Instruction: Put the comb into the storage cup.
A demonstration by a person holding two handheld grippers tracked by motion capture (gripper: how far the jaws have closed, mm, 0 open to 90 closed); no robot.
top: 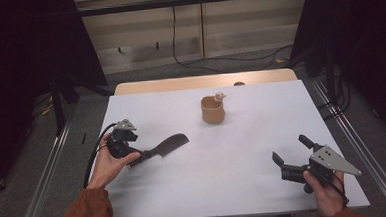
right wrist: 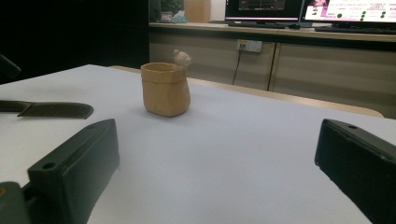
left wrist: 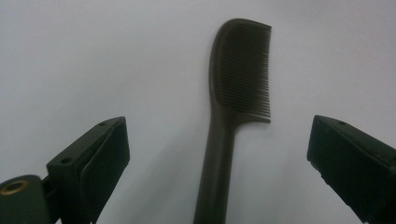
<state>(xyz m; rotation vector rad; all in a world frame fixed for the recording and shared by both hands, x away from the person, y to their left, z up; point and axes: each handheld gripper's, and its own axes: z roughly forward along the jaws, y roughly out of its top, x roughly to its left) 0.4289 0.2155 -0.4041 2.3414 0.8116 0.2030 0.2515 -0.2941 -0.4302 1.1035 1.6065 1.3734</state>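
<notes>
Now at pre-grasp: left gripper [left wrist: 219, 154] spread astride comb [left wrist: 233, 107] handle, not pinching. Right gripper [top: 293, 156] spread, idle. Next: squeeze handle, probably lift toward cup [top: 213, 110].

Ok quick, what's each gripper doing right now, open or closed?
Left gripper: open, jaws either side of the comb handle, not gripping.
Right gripper: open, holding nothing.
</notes>
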